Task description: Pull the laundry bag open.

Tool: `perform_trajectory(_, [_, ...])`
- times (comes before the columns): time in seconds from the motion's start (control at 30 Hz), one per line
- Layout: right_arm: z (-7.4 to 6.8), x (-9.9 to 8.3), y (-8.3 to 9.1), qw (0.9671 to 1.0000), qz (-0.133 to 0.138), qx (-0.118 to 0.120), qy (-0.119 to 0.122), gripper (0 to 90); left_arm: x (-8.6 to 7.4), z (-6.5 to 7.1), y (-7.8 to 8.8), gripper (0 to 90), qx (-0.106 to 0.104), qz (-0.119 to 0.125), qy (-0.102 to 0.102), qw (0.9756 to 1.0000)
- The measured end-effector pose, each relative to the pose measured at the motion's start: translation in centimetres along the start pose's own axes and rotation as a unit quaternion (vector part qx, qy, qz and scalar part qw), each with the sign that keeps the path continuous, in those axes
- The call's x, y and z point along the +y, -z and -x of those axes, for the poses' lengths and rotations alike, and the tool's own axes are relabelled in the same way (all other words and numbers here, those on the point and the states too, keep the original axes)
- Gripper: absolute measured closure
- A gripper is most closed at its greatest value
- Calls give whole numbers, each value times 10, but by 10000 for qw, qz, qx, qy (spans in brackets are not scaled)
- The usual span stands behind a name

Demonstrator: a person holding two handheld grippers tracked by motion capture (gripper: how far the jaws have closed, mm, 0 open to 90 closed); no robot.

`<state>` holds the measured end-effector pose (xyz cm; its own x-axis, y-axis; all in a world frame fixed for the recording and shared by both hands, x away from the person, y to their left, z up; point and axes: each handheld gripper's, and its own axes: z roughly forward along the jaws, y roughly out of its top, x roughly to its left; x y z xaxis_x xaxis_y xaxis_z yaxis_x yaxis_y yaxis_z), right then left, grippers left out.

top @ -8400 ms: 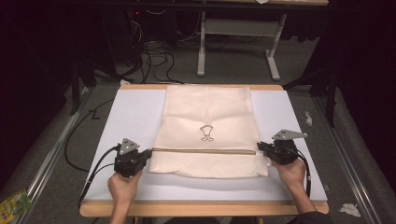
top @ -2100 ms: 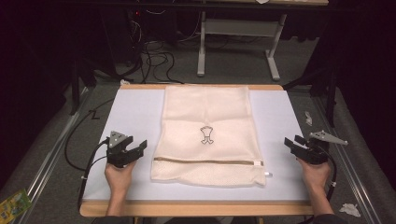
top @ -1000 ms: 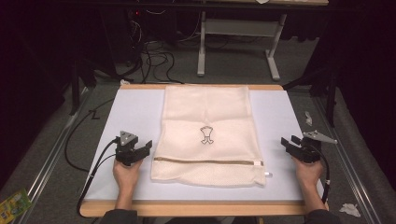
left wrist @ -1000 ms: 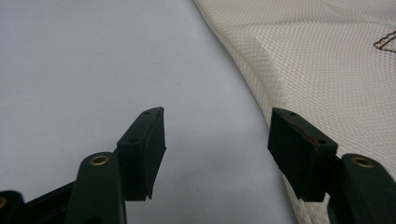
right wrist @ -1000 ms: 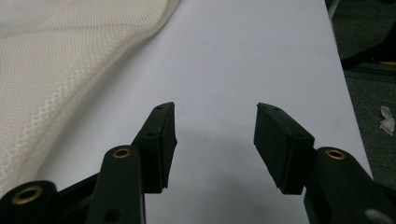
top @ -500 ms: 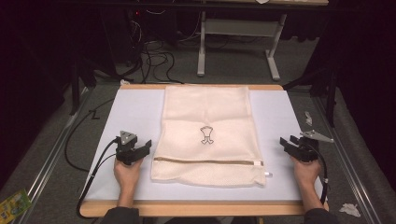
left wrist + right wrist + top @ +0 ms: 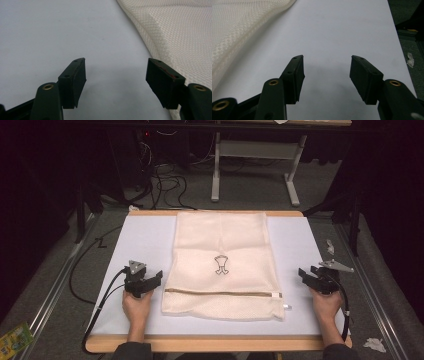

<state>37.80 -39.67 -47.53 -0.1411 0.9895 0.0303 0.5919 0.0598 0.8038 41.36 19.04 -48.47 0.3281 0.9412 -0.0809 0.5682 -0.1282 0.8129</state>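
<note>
High view: mesh bag [image 7: 222, 265] centred on table [image 7: 310, 240]; left gripper [image 7: 156, 279] & right gripper [image 7: 303, 275] flank it, jaws apart, holding nothing.

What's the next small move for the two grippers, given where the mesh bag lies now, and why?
Probably ease the left gripper sideways onto the mesh bag edge. Both grippers are open and empty over the white table; the left sits right beside the bag's edge, while the right gripper is farther off.

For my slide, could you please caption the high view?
Cream mesh bag lying flat on a white table, an open gripper either side: left, right.
</note>
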Motion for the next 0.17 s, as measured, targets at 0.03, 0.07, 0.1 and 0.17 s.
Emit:
perform_trajectory(0.03, [0,0,0,10000,-9,12,21,440,0,0,0,322,10,10,-7,10000])
perform_trajectory(0.07, [1,0,0,10000,1,31,-6,433,0,0,0,319,0,4,-7,10000])
perform_trajectory(0.1, [1,0,0,10000,1,31,-6,433,0,0,0,319,-10,-15,0,10000])
perform_trajectory(0.17, [2,0,-1,9999,-28,69,-94,426,0,-1,-1,316,-1,-33,23,10000])
